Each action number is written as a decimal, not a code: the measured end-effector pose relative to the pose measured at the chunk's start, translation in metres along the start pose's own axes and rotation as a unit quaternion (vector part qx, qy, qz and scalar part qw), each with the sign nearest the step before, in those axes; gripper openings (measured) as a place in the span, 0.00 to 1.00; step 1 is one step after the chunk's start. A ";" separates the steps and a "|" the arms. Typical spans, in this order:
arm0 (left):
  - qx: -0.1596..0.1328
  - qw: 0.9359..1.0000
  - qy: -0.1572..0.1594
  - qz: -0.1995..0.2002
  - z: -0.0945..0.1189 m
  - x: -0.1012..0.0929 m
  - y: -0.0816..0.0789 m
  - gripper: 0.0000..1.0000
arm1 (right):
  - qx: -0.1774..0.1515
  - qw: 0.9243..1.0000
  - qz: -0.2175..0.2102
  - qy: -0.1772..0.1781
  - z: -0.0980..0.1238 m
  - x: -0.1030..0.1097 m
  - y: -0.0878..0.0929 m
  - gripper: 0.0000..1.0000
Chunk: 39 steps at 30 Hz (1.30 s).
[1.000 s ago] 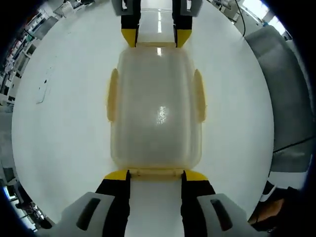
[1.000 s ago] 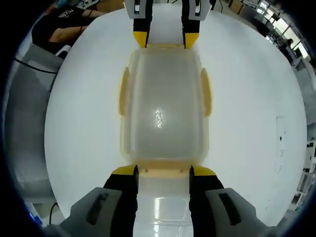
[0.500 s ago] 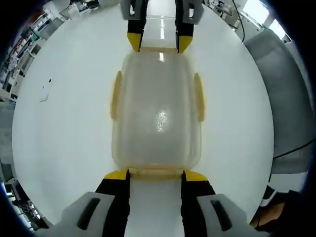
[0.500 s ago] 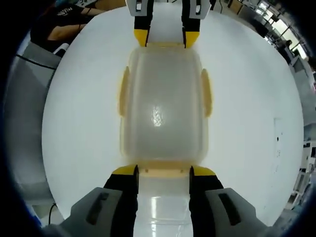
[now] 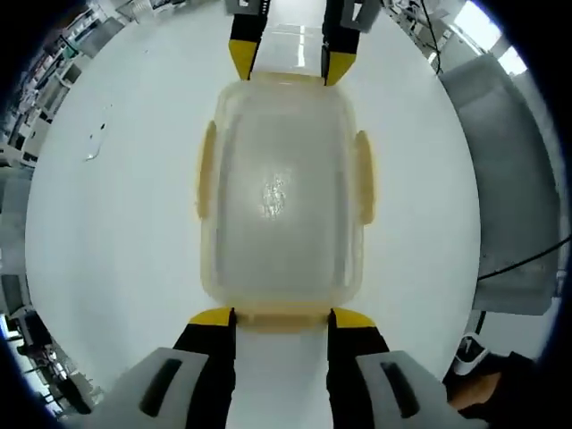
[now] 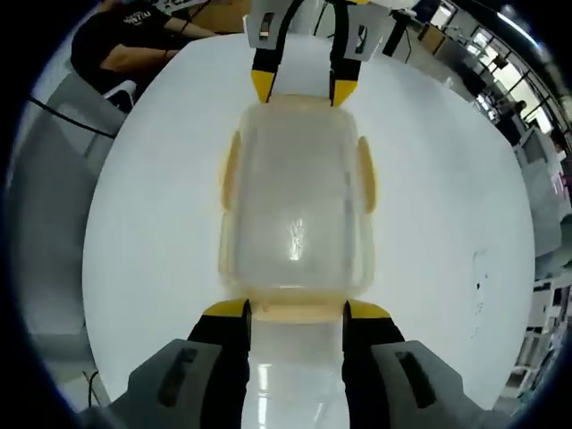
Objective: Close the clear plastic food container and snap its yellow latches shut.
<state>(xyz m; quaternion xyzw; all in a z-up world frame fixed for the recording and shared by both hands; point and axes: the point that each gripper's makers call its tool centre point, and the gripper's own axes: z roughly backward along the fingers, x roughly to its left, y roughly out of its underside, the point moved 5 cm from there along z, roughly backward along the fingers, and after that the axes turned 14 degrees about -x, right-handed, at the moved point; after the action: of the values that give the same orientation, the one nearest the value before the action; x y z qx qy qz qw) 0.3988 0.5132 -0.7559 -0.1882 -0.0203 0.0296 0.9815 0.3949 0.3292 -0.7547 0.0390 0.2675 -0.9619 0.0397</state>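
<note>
The clear plastic container [image 5: 281,192] lies on the white table [image 5: 116,223] with its lid on top. Pale yellow latches [image 5: 206,170] [image 5: 364,177] lie along its two long sides. My left gripper [image 5: 281,315] stands open at the near short end, its yellow tips touching the rim on either side of the end latch. The right gripper [image 5: 289,63] stands open at the far short end. In the right gripper view the same container [image 6: 297,206] lies between my right gripper [image 6: 297,310] and the left gripper [image 6: 301,88], with side latches [image 6: 231,170] [image 6: 365,172] against the walls.
A grey surface [image 5: 509,179] lies beyond the table's right edge. In the right gripper view a person in dark clothes [image 6: 134,36] sits past the far left edge, and a grey surface [image 6: 45,179] borders the table on the left. Bare white tabletop surrounds the container.
Both views have tilted a little, so the container looks slightly farther in the right gripper view. The grippers stay at the two short ends with jaws as wide as before.
</note>
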 end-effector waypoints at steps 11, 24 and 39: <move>-0.024 0.999 -0.021 -0.012 0.022 -0.013 -0.050 0.33 | -0.027 0.999 0.003 0.018 0.052 0.007 0.018 0.36; -0.019 0.999 -0.009 -0.040 -0.001 -0.013 -0.119 0.33 | -0.023 0.999 -0.022 0.037 0.090 0.014 0.072 0.36; -0.028 0.998 0.006 -0.061 -0.032 -0.008 -0.179 0.33 | -0.020 0.998 -0.047 0.042 0.121 0.016 0.132 0.37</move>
<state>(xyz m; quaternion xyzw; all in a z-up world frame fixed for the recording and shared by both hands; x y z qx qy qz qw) 0.4013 0.3349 -0.7192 -0.2141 -0.0270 -0.0317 0.9759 0.3852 0.1534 -0.7208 0.0657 0.2892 -0.9549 -0.0161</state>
